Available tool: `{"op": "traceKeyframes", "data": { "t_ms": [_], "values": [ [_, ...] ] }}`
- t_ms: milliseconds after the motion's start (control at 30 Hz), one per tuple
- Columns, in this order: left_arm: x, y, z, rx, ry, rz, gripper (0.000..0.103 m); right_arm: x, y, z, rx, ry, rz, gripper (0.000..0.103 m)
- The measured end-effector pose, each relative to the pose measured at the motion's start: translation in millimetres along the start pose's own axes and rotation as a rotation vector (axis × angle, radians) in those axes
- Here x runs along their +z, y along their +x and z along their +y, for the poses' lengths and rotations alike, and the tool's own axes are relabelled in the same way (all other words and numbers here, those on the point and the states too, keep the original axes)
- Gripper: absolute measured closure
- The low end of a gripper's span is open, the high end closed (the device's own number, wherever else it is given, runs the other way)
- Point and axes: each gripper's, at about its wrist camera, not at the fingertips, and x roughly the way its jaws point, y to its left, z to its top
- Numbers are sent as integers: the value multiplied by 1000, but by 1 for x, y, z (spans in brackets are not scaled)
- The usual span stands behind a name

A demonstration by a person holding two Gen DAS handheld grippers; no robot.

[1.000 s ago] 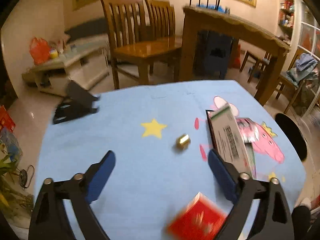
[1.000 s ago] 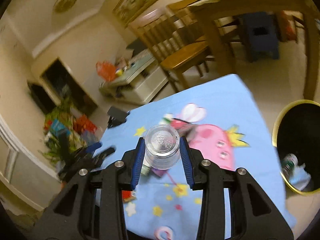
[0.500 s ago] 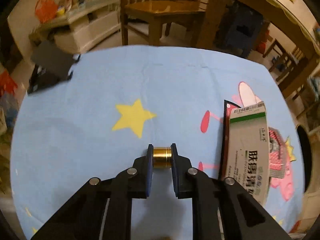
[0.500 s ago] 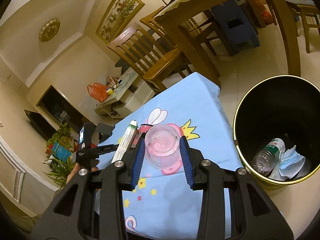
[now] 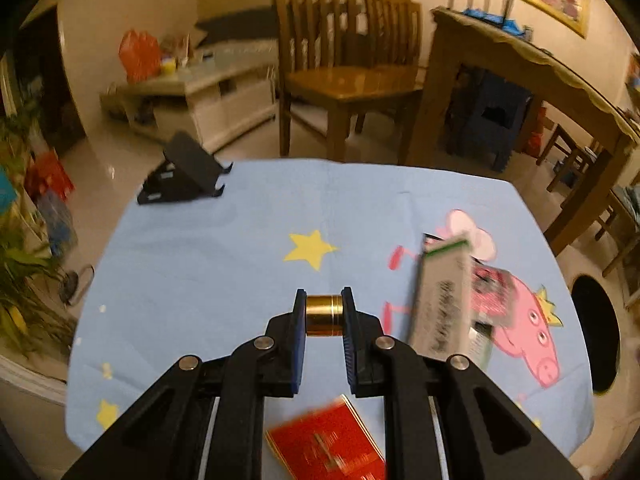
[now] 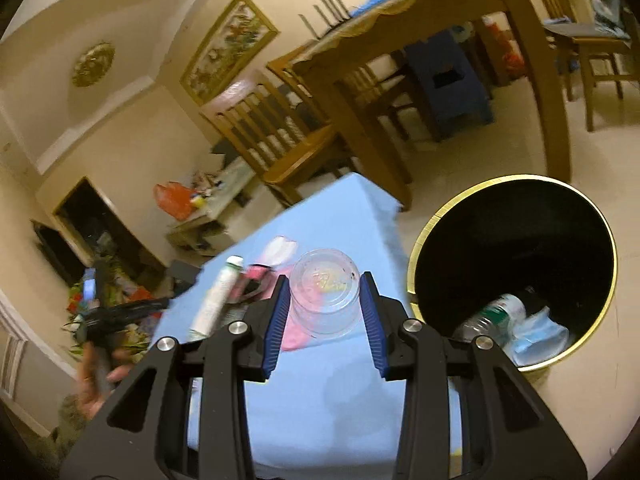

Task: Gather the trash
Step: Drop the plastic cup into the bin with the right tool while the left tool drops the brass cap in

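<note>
Left tool [image 5: 324,312]: clenched on a small gold cylinder [image 5: 324,314], held just above the blue desk [image 5: 200,264]. A white box [image 5: 442,300] lies to its right on the desk; a red packet [image 5: 328,444] lies below the tool. Right tool [image 6: 325,308]: grasping a clear cup [image 6: 325,298], bottom toward the camera, over the desk edge. The black bin [image 6: 516,248] stands on the floor just to the right, containing a bottle [image 6: 494,316] and a mask [image 6: 538,334].
</note>
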Motion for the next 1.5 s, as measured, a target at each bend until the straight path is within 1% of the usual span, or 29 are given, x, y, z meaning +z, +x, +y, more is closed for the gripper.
{"op": "traceKeyframes", "data": {
  "t_ms": [33,167,233,300,367,433,500,567,600,667,800,900,967,1033,1100,1233,1267,1300,1367,1500],
  "values": [
    [-5,-10,-9,-4,23,-20,88,0,1,-6,-11,11,-5,67],
    [-9,-29,-44,-43,97,-60,88,9,-2,-24,-120,-2,-69,67],
    [-14,-38,-68,-64,146,-88,88,13,-3,-31,-218,-52,-110,67],
    [-18,-44,-96,-91,194,-102,88,12,1,-39,-275,-84,-119,67],
    [-22,-49,-121,-106,242,-118,88,7,10,-56,-329,-95,-102,67],
    [-30,-53,-151,-117,301,-138,88,2,20,-76,-343,-74,-67,67],
    [-36,-54,-180,-138,354,-149,88,-1,23,-93,-370,-45,-52,63],
    [-40,-53,-201,-153,385,-152,88,3,15,-101,-352,-12,-92,35],
    [-42,-52,-215,-163,404,-153,88,4,10,-104,-359,-8,-111,32],
    [-45,-51,-237,-177,432,-157,88,4,2,-109,-365,10,-135,31],
    [-52,-44,-276,-210,487,-154,88,4,-15,-127,-358,98,-170,29],
    [-57,-37,-304,-232,525,-147,88,4,-27,-139,-376,140,-199,28],
    [-59,-34,-318,-245,544,-145,88,4,-36,-148,-391,174,-221,24],
    [-62,-30,-334,-257,562,-141,88,3,-44,-158,-398,215,-243,23],
    [-63,-25,-348,-270,579,-138,88,2,-51,-168,-402,254,-258,23],
    [-64,-16,-375,-307,621,-127,87,1,-57,-180,-412,290,-273,23],
    [-64,-12,-383,-329,633,-116,82,1,-58,-181,-411,295,-273,23],
    [-64,-10,-388,-337,639,-110,66,1,-59,-182,-411,300,-274,23],
    [-63,-6,-396,-343,645,-106,52,1,-59,-183,-418,300,-274,23],
    [-64,-4,-401,-353,650,-103,52,0,-59,-185,-427,301,-278,23]
  ]
}}
